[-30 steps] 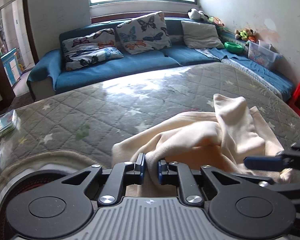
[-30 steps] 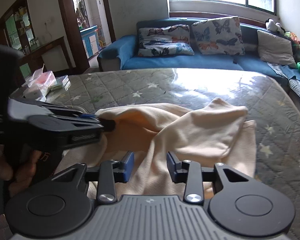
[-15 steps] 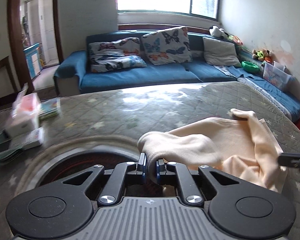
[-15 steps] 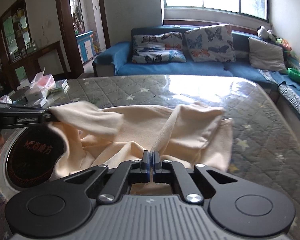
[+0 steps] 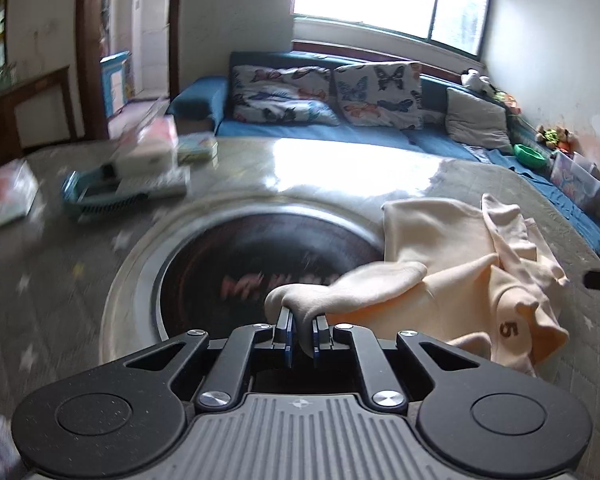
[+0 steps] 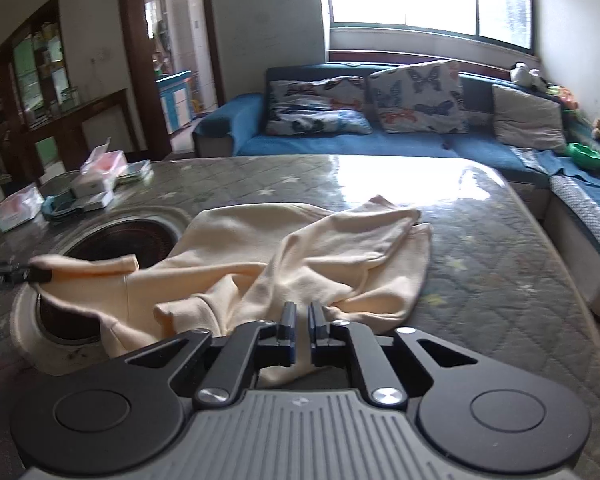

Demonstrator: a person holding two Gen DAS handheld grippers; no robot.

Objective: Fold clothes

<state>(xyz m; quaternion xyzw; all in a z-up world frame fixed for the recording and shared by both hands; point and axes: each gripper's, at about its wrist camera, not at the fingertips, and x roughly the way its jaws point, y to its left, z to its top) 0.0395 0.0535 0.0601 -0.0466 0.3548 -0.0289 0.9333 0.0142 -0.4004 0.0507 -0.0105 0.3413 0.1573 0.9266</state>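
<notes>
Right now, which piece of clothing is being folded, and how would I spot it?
Look at the big quilted grey table in front of the blue sofa. Beside its round sunken burner lies a crumpled cream garment, pinched by both grippers. It is the only cloth there, marked with a brown 5.

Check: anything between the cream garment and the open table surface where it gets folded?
Nothing visible. The cream garment already lies on the quilted table cover, its left part over the round inset burner. Boxes sit at the far-left corner, apart from it.
</notes>
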